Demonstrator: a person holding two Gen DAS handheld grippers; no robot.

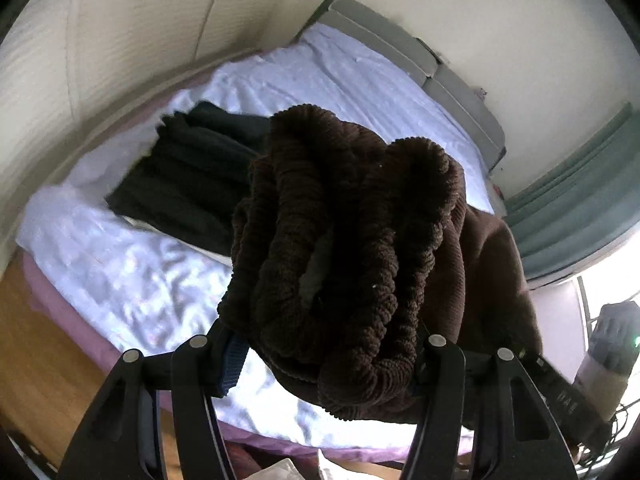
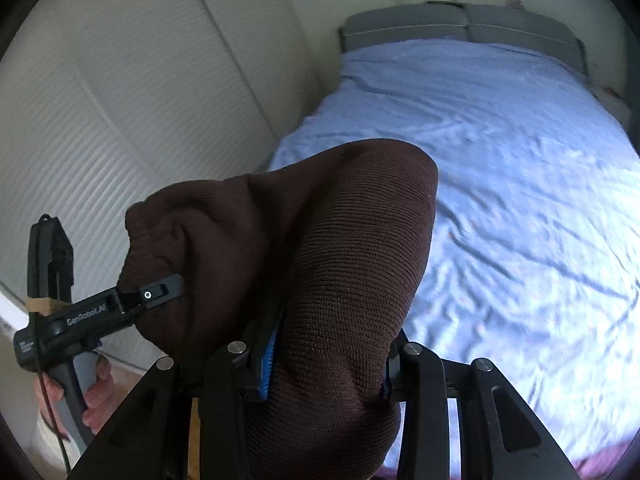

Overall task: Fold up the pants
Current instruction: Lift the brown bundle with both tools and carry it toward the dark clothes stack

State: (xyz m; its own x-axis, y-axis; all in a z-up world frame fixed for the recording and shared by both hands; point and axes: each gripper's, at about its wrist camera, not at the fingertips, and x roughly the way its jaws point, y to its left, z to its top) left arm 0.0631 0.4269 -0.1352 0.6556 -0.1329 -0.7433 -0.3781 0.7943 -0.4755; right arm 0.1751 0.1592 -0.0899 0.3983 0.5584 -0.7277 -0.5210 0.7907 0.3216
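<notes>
Dark brown corduroy pants point(image 1: 344, 248) are held in the air above the bed. My left gripper point(image 1: 324, 364) is shut on their bunched elastic waistband, which fills the space between the fingers. My right gripper point(image 2: 324, 364) is shut on a smooth ribbed part of the same pants point(image 2: 340, 264). In the right wrist view the left gripper point(image 2: 156, 292) shows at the left, its tip buried in the cloth, with the hand below it. The fingertips of both grippers are hidden by the fabric.
A bed with a wrinkled pale blue sheet point(image 2: 520, 184) and a grey headboard point(image 2: 464, 20) lies below. Dark folded clothes point(image 1: 192, 176) lie on the sheet at its left. A cream wardrobe point(image 2: 120, 112) stands at the left, teal curtains point(image 1: 580, 208) at the right.
</notes>
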